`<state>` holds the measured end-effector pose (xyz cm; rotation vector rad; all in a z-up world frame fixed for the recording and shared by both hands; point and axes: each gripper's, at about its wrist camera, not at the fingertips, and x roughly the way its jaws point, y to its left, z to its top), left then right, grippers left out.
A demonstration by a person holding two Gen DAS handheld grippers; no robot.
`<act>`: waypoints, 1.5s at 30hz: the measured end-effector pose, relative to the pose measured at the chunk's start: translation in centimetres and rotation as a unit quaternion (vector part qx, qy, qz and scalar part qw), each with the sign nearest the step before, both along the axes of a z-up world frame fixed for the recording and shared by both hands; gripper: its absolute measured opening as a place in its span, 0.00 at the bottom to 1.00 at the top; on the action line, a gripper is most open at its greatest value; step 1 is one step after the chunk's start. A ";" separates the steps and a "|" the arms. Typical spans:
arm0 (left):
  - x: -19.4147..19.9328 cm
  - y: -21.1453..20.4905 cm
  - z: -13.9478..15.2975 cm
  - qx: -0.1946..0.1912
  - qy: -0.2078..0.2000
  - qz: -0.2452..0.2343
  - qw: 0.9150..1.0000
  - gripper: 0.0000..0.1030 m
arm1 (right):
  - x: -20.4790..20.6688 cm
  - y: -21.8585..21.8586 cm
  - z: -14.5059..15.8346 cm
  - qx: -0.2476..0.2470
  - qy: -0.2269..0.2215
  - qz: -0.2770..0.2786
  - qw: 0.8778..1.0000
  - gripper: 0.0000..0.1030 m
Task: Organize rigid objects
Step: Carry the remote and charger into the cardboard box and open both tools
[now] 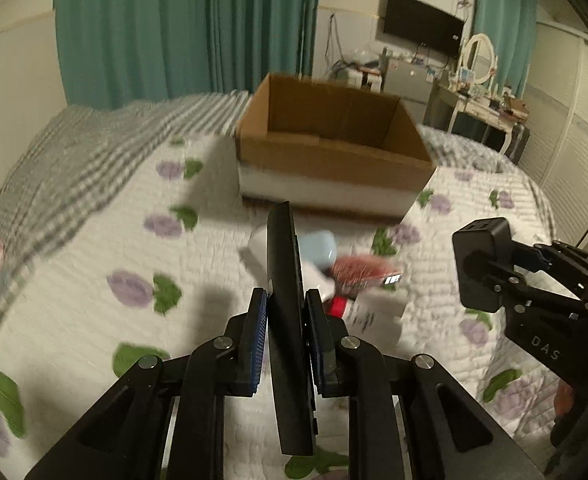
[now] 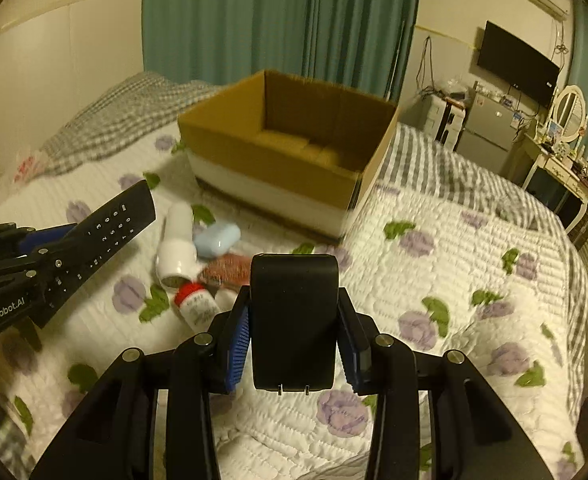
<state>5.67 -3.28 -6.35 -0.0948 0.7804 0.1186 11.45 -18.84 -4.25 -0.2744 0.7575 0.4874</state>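
Observation:
My left gripper (image 1: 285,300) is shut on a black remote control (image 1: 283,264), held on edge above the bed; the remote also shows in the right wrist view (image 2: 109,236). My right gripper (image 2: 294,312) is shut on a black power adapter (image 2: 294,320), seen at the right of the left wrist view (image 1: 480,260). An open cardboard box (image 2: 294,152) stands on the bed ahead, also in the left wrist view (image 1: 334,148). In front of it lie a white bottle (image 2: 177,240), a light blue case (image 2: 217,238), a red-capped bottle (image 2: 195,304) and a reddish packet (image 2: 229,270).
The bed has a white quilt with purple flowers (image 2: 434,280) and a grey checked blanket (image 2: 125,116) behind. Teal curtains (image 2: 277,20), a wall TV (image 2: 518,66), a small fridge (image 2: 490,124) and a dressing table with a mirror (image 2: 566,152) stand beyond the bed.

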 end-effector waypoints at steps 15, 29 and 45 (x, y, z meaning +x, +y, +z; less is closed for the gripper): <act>8.2 1.2 8.0 0.008 -0.075 -0.004 0.997 0.18 | 7.2 2.1 8.0 0.031 -0.069 0.009 0.997 0.37; 21.9 3.4 5.5 0.011 -0.056 -0.023 0.998 0.18 | 19.1 5.2 6.5 0.040 -0.069 -0.006 0.997 0.37; 24.8 3.0 0.2 0.046 -0.024 -0.041 0.998 0.35 | 23.2 6.8 0.7 0.037 -0.019 -0.016 0.999 0.37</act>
